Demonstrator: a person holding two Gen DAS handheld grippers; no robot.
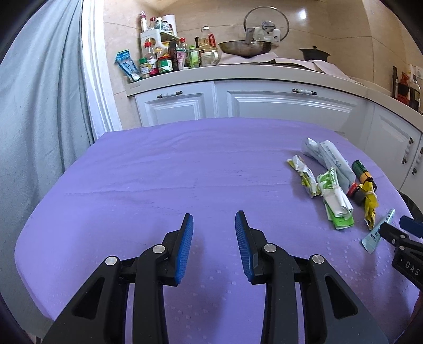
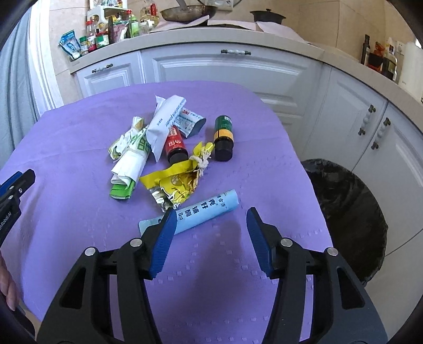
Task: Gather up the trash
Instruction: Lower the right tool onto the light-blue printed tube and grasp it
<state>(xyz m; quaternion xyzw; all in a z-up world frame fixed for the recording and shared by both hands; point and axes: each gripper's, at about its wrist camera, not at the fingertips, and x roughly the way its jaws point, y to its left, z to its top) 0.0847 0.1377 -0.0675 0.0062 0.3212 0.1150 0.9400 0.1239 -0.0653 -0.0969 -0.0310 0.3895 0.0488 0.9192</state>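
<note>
Kitchen, daylight. Table [image 1: 158,169] under a purple cloth, in front of the white cabinets [image 1: 285,105] with dark-and-white handles. Pale countertop [image 1: 238,72] above the cabinets, wrapping round to the right. On the countertop's left end: cluster of bottles and jars [image 1: 169,57]; further right a metal pan [image 1: 244,47], a glass lid [image 1: 265,23] leaning on the beige tiled wall [image 1: 330,26], a dark pot [image 1: 314,54]. White door frame [image 1: 96,79] and grey curtain [image 1: 39,92] left of the cabinets. Pale floor [image 2: 391,304] below the right cabinets.
</note>
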